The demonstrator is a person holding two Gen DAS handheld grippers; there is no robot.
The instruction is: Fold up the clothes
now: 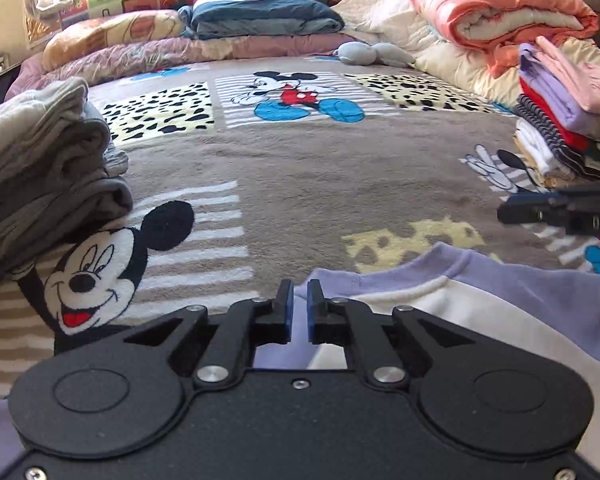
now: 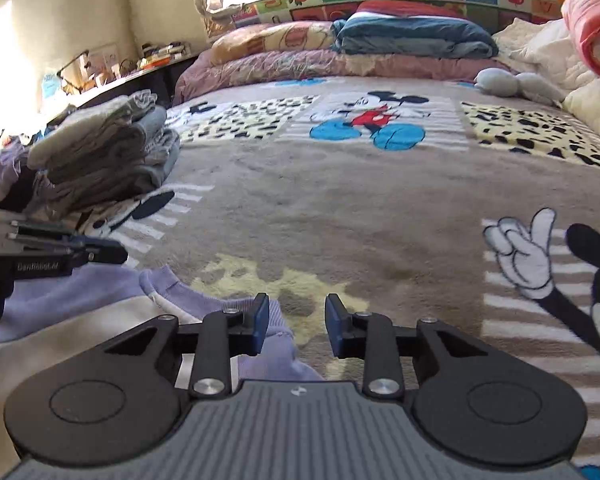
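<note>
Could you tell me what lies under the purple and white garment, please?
The Mickey Mouse blanket shows around the purple and white garment; whatever lies directly beneath it is covered.

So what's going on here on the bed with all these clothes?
A person is folding laundry with two handheld grippers. A lilac and cream fleece sweatshirt lies at the near edge of the brown cartoon-mouse blanket. The left gripper has its jaws nearly closed at the sweatshirt's edge; whether they pinch fabric is unclear. The right gripper is open over the purple cuff. A folded grey stack sits left, a colourful folded stack right.
</note>
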